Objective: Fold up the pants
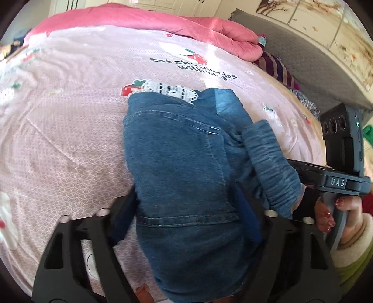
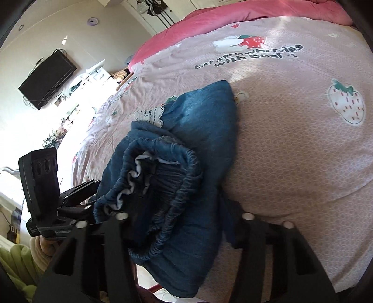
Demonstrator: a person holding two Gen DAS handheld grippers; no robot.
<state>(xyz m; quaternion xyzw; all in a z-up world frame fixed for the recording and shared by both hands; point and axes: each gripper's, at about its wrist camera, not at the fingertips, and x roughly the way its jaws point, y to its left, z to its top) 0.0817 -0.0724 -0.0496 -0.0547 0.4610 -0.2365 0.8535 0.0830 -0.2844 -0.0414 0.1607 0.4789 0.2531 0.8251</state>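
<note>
- On the bed [image 1: 70, 144], near its front edge, the denim pants [image 1: 186, 167] lie bunched and partly doubled over, back pocket up, the elastic waistband [image 2: 177, 177] rolled toward the right side; a lace-trimmed cloth [image 1: 167, 89] peeks from under their far end.
- The left claw [image 1: 186, 216] straddles the near pocket end, denim filling the gap between its blue pads; it looks clamped on the pants, likely to pin that end while the other side is worked.
- The right claw [image 2: 184, 223] has the waistband bundle between its fingers, apparently gripped, probably to draw it flat or carry it across for the next fold.
- The pants overhang the bed's near edge slightly, so a pull that way risks dragging them off; the strawberry-print sheet [image 2: 291, 139] beyond lies open and flat, giving ample room; the pink quilt [image 1: 139, 21] sits well apart at the far side.
</note>
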